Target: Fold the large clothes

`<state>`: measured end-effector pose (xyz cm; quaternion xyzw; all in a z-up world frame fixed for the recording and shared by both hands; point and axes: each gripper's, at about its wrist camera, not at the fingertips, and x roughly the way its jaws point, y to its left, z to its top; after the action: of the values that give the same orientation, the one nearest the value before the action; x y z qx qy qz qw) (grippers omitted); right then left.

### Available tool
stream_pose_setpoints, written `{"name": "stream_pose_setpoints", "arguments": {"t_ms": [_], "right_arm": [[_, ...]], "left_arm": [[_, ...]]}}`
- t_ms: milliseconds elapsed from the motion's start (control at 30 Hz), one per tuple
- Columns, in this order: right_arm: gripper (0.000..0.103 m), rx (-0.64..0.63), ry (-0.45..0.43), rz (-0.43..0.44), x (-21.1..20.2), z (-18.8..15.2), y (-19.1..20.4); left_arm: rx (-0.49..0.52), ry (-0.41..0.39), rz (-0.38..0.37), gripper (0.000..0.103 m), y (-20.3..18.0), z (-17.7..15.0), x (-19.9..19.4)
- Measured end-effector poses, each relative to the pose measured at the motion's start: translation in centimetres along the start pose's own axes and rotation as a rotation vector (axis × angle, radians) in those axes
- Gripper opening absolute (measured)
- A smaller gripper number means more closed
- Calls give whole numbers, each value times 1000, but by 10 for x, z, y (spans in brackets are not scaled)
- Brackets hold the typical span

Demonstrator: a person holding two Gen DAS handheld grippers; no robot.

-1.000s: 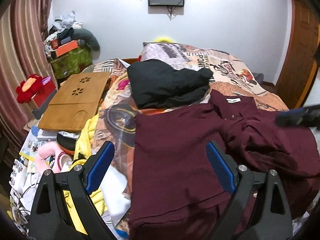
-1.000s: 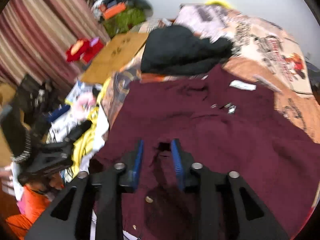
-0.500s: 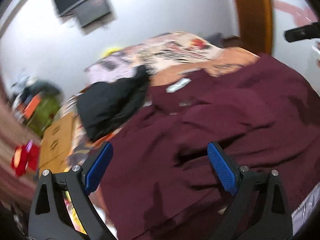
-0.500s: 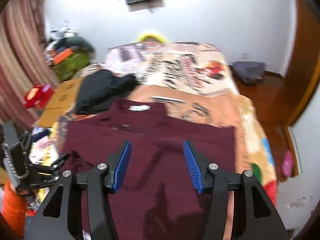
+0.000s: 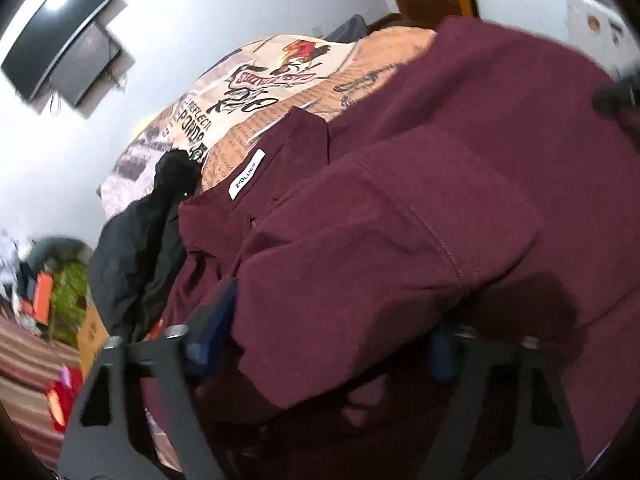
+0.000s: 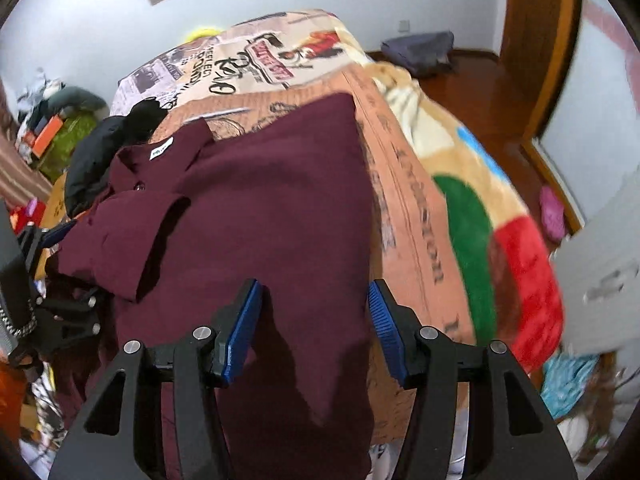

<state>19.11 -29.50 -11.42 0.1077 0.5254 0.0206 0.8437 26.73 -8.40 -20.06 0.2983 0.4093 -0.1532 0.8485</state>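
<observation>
So the big maroon polo-style shirt (image 6: 256, 184) w/ the white neck label (image 5: 247, 174) lies spread over the printed newspaper-pattern blanket (image 6: 404, 184) on the bed, collar toward the far wall. One short sleeve (image 5: 372, 240) is folded in across the chest; a sec ago that side was just a rumpled heap off to the right of the left cam.

Left gripper (image 5: 324, 332) is way lower and closer to the cloth than before. A sec ago it hung above the shirt's front w/ jaws spread wide and nothing in them; now the folded sleeve bunches up between its blue pads (image 5: 218, 320), and the jaws have just been closing in on it. The right-hand pad is mostly buried in fabric and shadow, so can't tell if they actually pinch yet. View is also rolled hard, the wall-mounted black TV (image 5: 52, 36) sits tilted in the top left corner.

Right gripper (image 6: 314, 320) has its jaws apart, a bit wider than a sec ago when they were nearly together over the placket. They've just been opening, pads straddle the shirt's right side edge w/o pressing it. It's shifted over to the shirt's right edge, blanket showing just beside it.

Crumpled black garment (image 6: 100, 156) is still beside the collar on the left, same spot. The wooden door (image 6: 540, 40) is at the right of the right cam's view.
</observation>
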Motion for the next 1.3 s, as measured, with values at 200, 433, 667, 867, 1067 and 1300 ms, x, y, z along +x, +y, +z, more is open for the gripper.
{"name": "stream_pose_setpoints", "arguments": {"t_ms": [200,433,667,867,1067,1300], "right_arm": [[52,18,-16,-17,-5,-6,-8],[52,4,-94,-19,-22,6,-8],[52,46,-6,10,12,-6,-8],[57,88,1,51,11,-14,-13],[57,62,2,30,5,-12,-11],[57,-64,-49,-19,-8,3,-5]], "left_arm": [[-298,-110,-59,11,54,7,-35],[-620,-160,3,4,150,-34,-73],[-871,-44,24,5,192,-136,-60],[-893,152,-62,13,163,-198,-12],[-914,214,-81,35,146,-218,-7],[-952,155,70,62,187,-229,-47]]}}
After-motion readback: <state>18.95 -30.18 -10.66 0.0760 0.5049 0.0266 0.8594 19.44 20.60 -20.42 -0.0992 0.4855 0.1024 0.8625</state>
